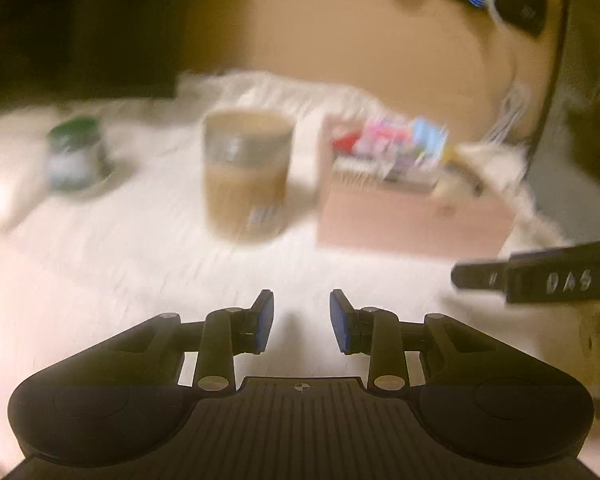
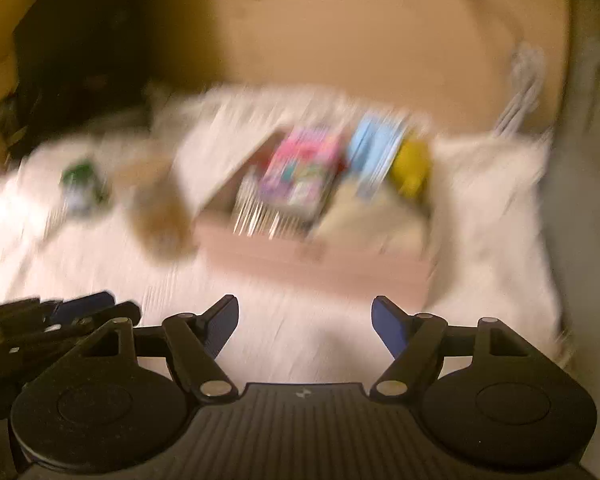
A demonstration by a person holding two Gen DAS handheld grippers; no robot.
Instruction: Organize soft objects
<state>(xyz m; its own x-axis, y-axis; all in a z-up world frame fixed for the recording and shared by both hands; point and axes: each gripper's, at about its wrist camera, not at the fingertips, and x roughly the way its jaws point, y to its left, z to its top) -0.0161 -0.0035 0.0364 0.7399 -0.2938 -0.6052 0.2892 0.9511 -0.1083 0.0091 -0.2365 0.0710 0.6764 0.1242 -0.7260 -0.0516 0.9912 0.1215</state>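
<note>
One pink box [image 2: 312, 256] of soft packs sits on the white worktop [image 1: 140, 272], beside one brown jar [image 1: 246, 172] and one green-lidded jar [image 1: 74, 154]. Left gripper [image 1: 302, 320] jaws narrow, empty; right gripper [image 2: 304, 324] jaws wide, empty. Motion blur hides pack count and labels.

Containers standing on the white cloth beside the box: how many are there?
2: a tan cup just left of the pink box, and a green-lidded jar farther left. Blur may hide others.
</note>
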